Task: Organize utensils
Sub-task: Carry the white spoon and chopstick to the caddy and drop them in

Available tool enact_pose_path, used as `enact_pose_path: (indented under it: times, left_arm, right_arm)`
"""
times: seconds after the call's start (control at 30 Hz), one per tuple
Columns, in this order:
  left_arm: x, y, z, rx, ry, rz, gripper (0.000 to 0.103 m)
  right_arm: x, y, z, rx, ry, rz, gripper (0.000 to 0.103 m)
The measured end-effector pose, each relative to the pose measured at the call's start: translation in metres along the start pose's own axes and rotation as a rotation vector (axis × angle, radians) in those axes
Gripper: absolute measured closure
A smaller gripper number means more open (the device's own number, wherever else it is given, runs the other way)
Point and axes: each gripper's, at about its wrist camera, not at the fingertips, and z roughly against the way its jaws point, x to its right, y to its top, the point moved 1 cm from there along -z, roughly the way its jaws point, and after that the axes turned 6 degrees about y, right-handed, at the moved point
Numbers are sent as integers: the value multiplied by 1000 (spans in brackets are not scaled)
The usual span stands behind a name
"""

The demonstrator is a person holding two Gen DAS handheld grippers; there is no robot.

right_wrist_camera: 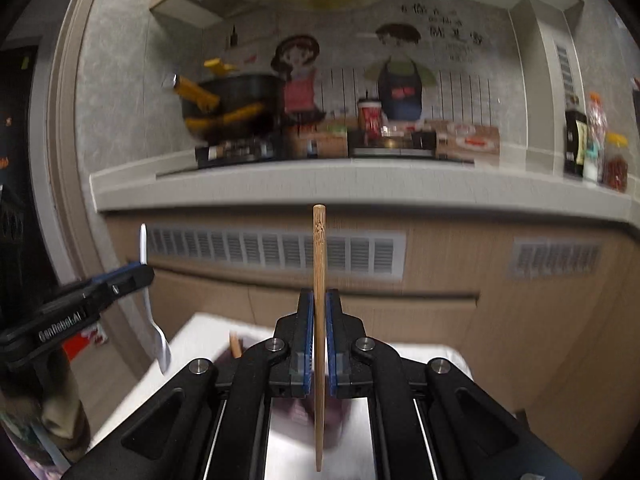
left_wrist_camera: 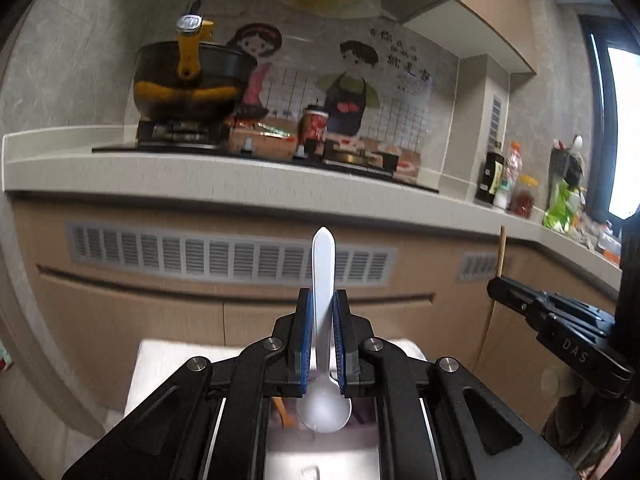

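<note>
Spoon (left_wrist_camera: 322, 280) found clamped upright by its handle in left gripper (left_wrist_camera: 322, 336), bowl down and hanging low between the linkage arms, handle tip pointing up. Same spoon noted at left edge of right wrist view (right_wrist_camera: 143, 244), blurred. Bamboo chopstick (right_wrist_camera: 319, 320) found clenched near its middle in right gripper (right_wrist_camera: 319, 340), held vertical, thin end hanging below the blue pads (right_wrist_camera: 307, 336); seen again at right of left wrist view (left_wrist_camera: 500, 252). Both items carried in the air, touching no surface. Below them, a white cloth-covered stand (left_wrist_camera: 168, 364) observed, with something purple and a second wooden stick (right_wrist_camera: 235, 345) near its far edge; contents largely hidden by the gripper bodies. Beyond, kitchen counter (left_wrist_camera: 200, 168) with black pot (left_wrist_camera: 188, 80) on hob, red cup (left_wrist_camera: 315, 128), bottles (left_wrist_camera: 496, 178) toward the right end.

Risks judged from present state: chopstick gripped on a narrow round shaft, liable to pivot or slip through the pads if swung or tilted. Spoon smooth and bottom-heavy, liable to slide down under a loose hold. Grippers working side by side, so collision or crossed utensils possible on approach. Placement target obscured from both cameras; misdrop onto cloth or floor possible.
</note>
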Motion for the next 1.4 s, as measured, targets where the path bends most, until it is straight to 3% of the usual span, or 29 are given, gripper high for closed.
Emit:
enact_pose_path:
  times: [0.27, 0.6, 0.73, 0.8, 0.87, 0.97, 1.0, 1.13, 1.17, 1.2, 1.4]
  left_arm:
    - [-5, -12, -53, -5, 12, 27, 93]
    - [-10, -66, -106, -161, 17, 55, 91]
    - [-13, -82, -109, -220, 17, 67, 84]
    - [-17, -87, -101, -237, 22, 75, 71]
    - [-18, -94, -88, -250, 39, 69, 45]
    - [-19, -107, -68, -270, 63, 48, 38]
    - [-19, -113, -62, -287, 71, 41, 37]
    - [-18, -139, -43, -339, 108, 10, 16]
    - [-16, -148, -36, -344, 122, -8, 15]
    - [-14, -154, -31, -352, 129, -18, 15]
    - [-9, -195, -1, -431, 136, -40, 15]
  right_arm:
    - [6, -1, -43, 16, 14, -33, 97]
    - [14, -53, -99, -154, -2, -41, 97]
    - [16, -70, -102, -208, -11, -33, 95]
    - [19, -74, -95, -219, -24, -32, 88]
    - [22, -78, -82, -210, -43, -36, 70]
    - [25, -89, -57, -184, -94, -24, 49]
    - [26, -93, -48, -179, -107, -22, 46]
    - [27, -118, -18, -195, -141, -16, 18]
    - [27, -124, -12, -200, -151, -11, 9]
    - [28, -129, -6, -203, -163, -7, 7]
    - [22, -173, 24, -283, -198, 36, 2]
